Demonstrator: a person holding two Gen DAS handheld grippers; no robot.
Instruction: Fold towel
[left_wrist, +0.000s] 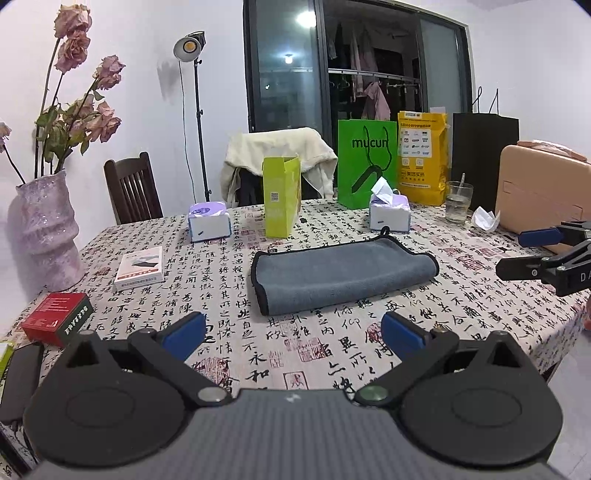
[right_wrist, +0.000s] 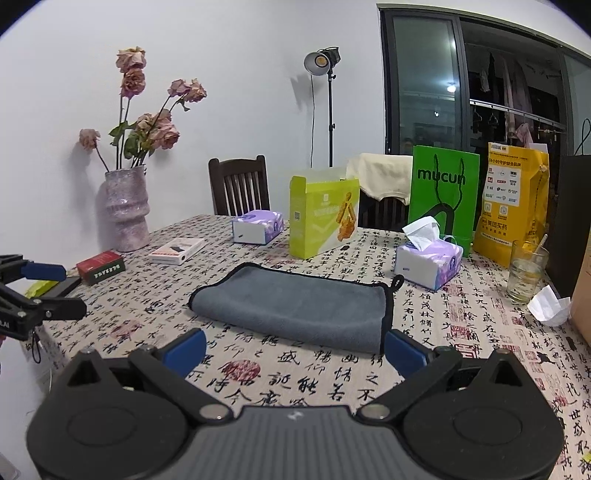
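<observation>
- Nearest the lens in the left wrist view: left gripper (left_wrist: 293, 332), blue pads (left_wrist: 184, 334) spread wide, nothing between them, poised above the tablecloth (left_wrist: 258, 362) short of the towel.
- Same posture for the right gripper (right_wrist: 295, 349): pads parted, empty, right-hand pad (right_wrist: 404, 350) just beside the towel's near corner, contact impossible to confirm.
- Also seen from the left view at the right edge: right gripper, jaws apart, clear of the cloth.
- Grey towel (left_wrist: 341, 273) lying mid-table, black-trimmed, already doubled over once: rounded fold along one side, bound edges stacked along the other, hanging loop (right_wrist: 398, 281) sticking out at a far corner.
- Judged progress: at least one fold done, layers lined up fairly neatly; either finished or awaiting one more fold into a smaller packet.
- If more is wanted: pinch both stacked corners at one short end, carry across to the other.
- Surroundings well apart from the towel: tissue box (right_wrist: 428, 264), green carton (right_wrist: 323, 214), glass (right_wrist: 526, 275), vase (right_wrist: 125, 208).
</observation>
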